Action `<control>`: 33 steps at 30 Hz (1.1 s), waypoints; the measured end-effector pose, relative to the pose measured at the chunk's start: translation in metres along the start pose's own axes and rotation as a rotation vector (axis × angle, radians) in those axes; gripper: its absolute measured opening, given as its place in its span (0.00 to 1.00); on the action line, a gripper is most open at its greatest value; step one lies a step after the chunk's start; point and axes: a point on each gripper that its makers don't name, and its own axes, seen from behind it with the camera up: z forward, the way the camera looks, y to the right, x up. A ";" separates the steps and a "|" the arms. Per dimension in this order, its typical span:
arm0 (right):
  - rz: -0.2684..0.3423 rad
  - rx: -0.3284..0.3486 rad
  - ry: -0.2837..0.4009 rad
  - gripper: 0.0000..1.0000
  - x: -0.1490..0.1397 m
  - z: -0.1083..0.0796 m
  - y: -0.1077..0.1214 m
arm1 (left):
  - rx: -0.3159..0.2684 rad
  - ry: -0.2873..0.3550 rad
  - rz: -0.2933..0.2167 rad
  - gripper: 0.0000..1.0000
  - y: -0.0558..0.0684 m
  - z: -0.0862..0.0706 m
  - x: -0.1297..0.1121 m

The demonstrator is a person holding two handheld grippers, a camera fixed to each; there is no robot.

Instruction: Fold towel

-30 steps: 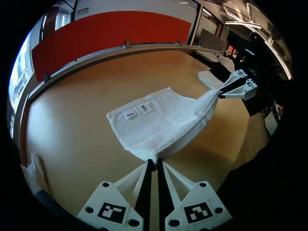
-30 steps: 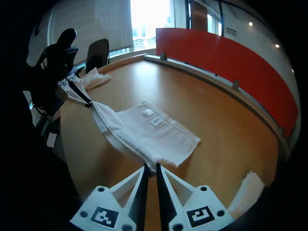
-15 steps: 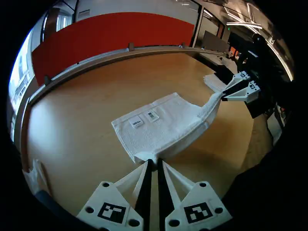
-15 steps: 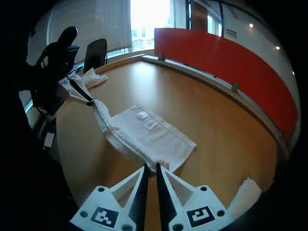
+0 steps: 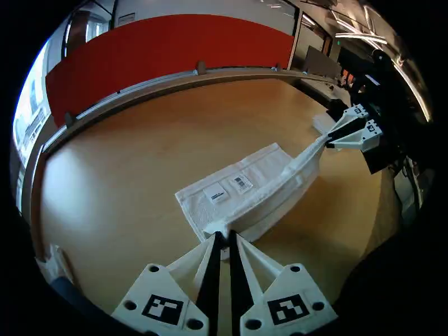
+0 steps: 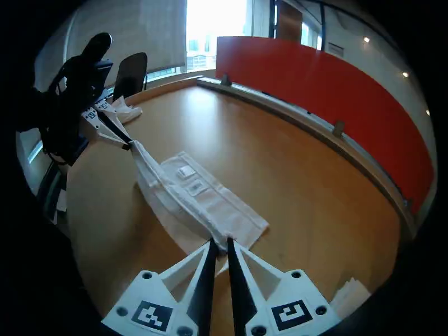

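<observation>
While the white towel (image 5: 252, 187) lay partly on the wooden table (image 5: 123, 168), its near edge hung lifted between the two tongs. The left gripper (image 5: 223, 238), at 6 o'clock in the left gripper view, was closed tight on one corner. The right gripper (image 6: 219, 243), at 6 o'clock in the right gripper view, pinched the other corner. A red partition (image 5: 168, 50) stood at 12 o'clock.
</observation>
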 end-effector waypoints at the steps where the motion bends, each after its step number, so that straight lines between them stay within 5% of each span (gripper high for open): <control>1: 0.002 0.001 -0.002 0.14 0.000 0.002 0.001 | 0.003 -0.003 0.002 0.10 -0.002 0.003 0.000; 33: 0.094 -0.018 -0.077 0.16 -0.039 0.056 0.024 | 0.060 -0.055 0.026 0.13 -0.033 0.071 -0.011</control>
